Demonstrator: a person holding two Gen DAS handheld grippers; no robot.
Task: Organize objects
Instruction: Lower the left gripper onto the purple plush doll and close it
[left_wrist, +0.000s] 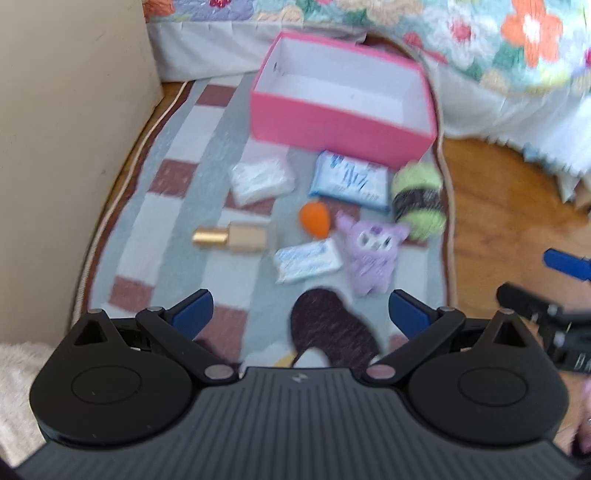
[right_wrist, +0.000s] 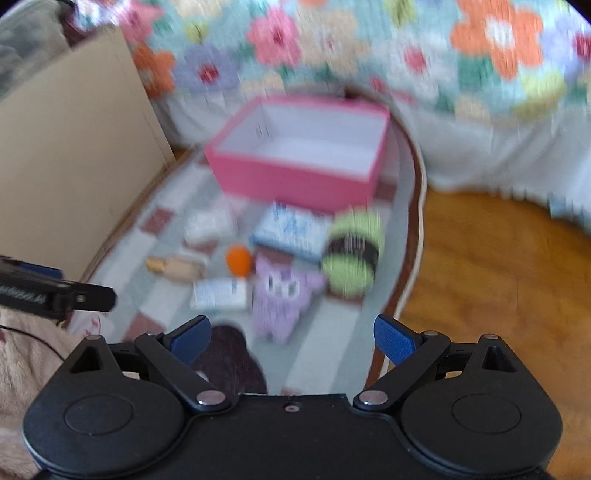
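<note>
Both grippers were hovering over the checked rug (left_wrist: 177, 206) with fingers spread wide, nothing held: left gripper (left_wrist: 301, 314), right gripper (right_wrist: 293, 338). The pink box (left_wrist: 332, 129) sat open and empty at the far end of the rug, near the floral bedspread (left_wrist: 498, 40). Scattered just in front of it: a purple plush toy (left_wrist: 369, 254), green-and-black yarn ball (left_wrist: 419, 201), orange sponge (left_wrist: 314, 218), gold bottle (left_wrist: 231, 237) and a few tissue packs (left_wrist: 349, 181). Pretty blurry shots, though.

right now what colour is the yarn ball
Light green with a dark band; the yarn ball shows best in the left wrist view.
</note>
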